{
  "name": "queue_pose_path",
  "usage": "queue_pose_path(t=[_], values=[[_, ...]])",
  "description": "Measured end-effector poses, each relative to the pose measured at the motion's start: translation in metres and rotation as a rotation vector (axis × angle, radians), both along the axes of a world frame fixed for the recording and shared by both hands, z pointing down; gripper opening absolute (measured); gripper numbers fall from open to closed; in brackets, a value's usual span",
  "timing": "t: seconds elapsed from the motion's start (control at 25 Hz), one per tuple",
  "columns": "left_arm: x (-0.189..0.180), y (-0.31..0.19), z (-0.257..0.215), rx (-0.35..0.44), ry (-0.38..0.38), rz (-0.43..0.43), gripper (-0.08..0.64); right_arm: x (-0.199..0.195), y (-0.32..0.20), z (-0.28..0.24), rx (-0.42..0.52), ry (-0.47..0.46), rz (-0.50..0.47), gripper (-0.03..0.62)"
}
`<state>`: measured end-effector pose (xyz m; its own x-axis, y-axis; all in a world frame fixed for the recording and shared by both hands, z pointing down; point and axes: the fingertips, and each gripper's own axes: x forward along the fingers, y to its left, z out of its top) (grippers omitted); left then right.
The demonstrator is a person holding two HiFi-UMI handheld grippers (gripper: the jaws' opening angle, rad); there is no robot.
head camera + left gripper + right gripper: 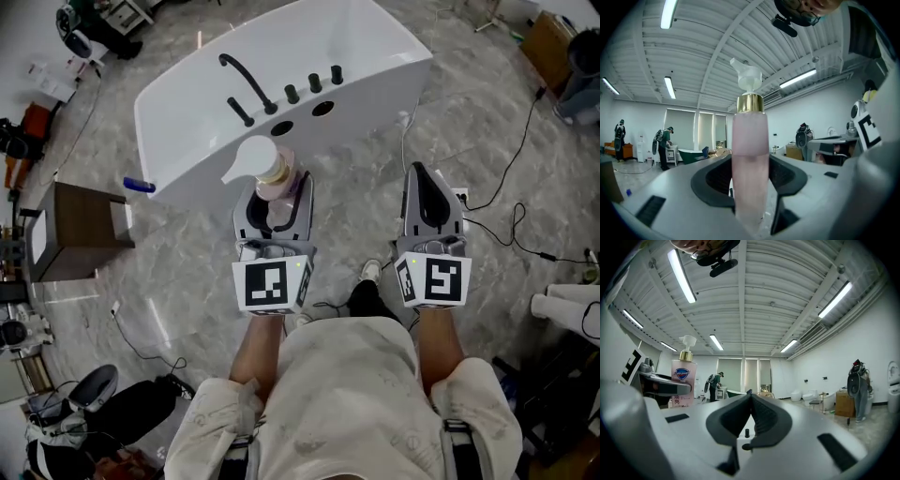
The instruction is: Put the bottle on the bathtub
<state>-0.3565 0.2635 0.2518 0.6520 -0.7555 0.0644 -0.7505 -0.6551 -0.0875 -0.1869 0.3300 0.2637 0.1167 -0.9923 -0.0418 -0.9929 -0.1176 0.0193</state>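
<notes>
A pink pump bottle (272,178) with a gold collar and a white pump head stands upright between the jaws of my left gripper (275,208), which is shut on it. In the left gripper view the bottle (750,164) fills the middle, the dark pads against its sides. The white bathtub (375,56) lies just ahead of both grippers, its deck carrying a black faucet (246,80) and knobs. My right gripper (429,195) is to the right, shut and holding nothing; its tips meet in the right gripper view (750,397). That view also shows the bottle (683,380) at left.
A brown wooden stool (80,225) stands left of the tub. Black cables (511,169) run across the marble floor on the right, near a cardboard box (553,42). Bags and gear lie at the lower left (94,412). A blue object (139,185) sticks out at the tub's left end.
</notes>
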Motion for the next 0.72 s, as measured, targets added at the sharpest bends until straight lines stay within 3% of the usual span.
queue_pose_path(t=[0.16,0.36,0.72], values=[[0.079,0.001,0.003,-0.016,0.009,0.069,0.223,0.073,0.008,0.003,-0.008,-0.012,0.066,-0.012],[0.152,0.004,0.002,-0.021,0.013,0.138,0.222,0.136,0.012,0.006,-0.002,-0.026,0.099,-0.012],[0.211,-0.016,0.001,-0.016,0.016,0.16,0.224,0.2,-0.001,0.016,-0.007,-0.06,0.158,-0.012]])
